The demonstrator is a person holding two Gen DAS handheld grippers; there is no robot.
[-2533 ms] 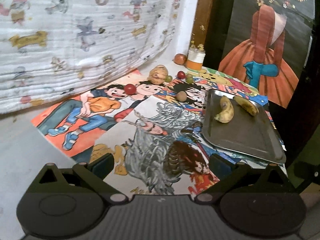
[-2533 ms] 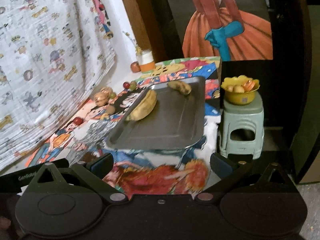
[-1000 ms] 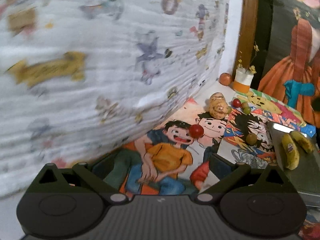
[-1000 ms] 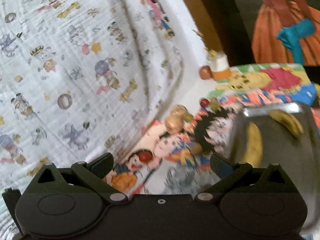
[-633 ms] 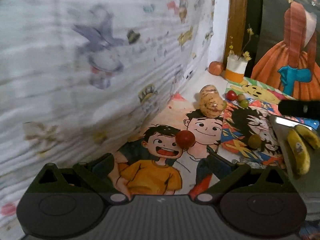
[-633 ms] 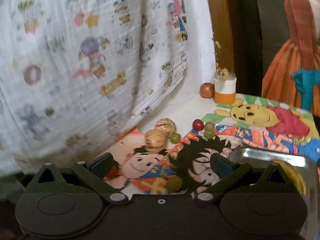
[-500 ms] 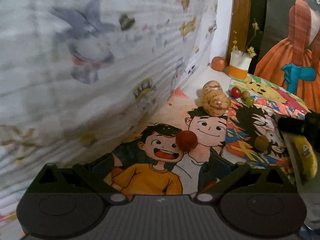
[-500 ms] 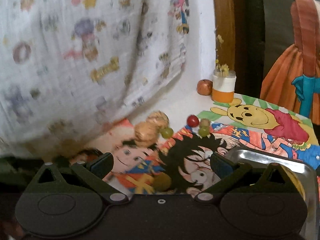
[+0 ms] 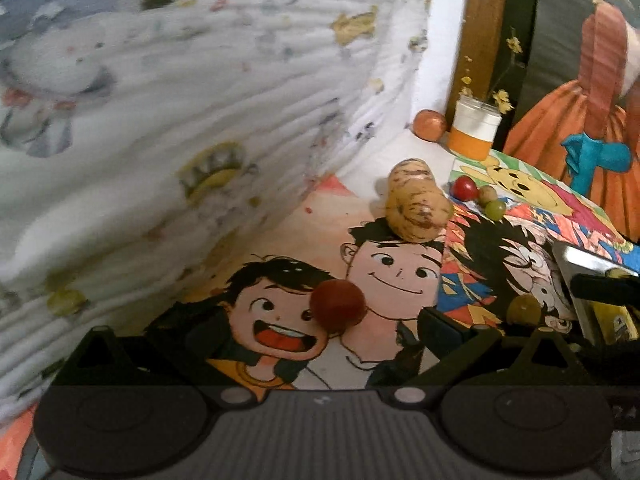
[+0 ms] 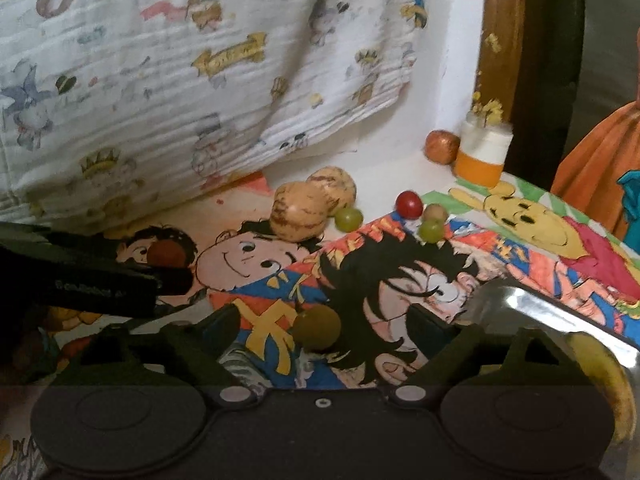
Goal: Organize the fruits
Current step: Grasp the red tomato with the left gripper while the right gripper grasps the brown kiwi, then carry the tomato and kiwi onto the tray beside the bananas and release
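A dark red round fruit [image 9: 338, 307] lies on the cartoon mat, just ahead of my open left gripper [image 9: 320, 334] and between its fingertips. An olive-brown fruit [image 10: 317, 327] sits between the fingertips of my open right gripper [image 10: 324, 338]. Neither fruit is held. Two speckled tan fruits [image 10: 300, 210] rest together farther back, with a green grape [image 10: 348, 219] beside them. A small red fruit [image 10: 409, 204], a brown one [image 10: 435, 213] and another green grape [image 10: 431, 230] cluster behind. The metal tray [image 10: 540, 308] at the right holds a banana [image 10: 600, 376].
A printed white cloth [image 9: 200, 100] hangs close on the left. An orange ball [image 10: 442, 147] and a white and orange cup [image 10: 482, 152] stand at the back corner by a wooden post. My left gripper's body [image 10: 92, 280] shows at the left of the right wrist view.
Both grippers have moved forward and lower toward the mat. The red fruit now lies between the left fingertips and the olive-brown fruit between the right ones. The fruits have not moved.
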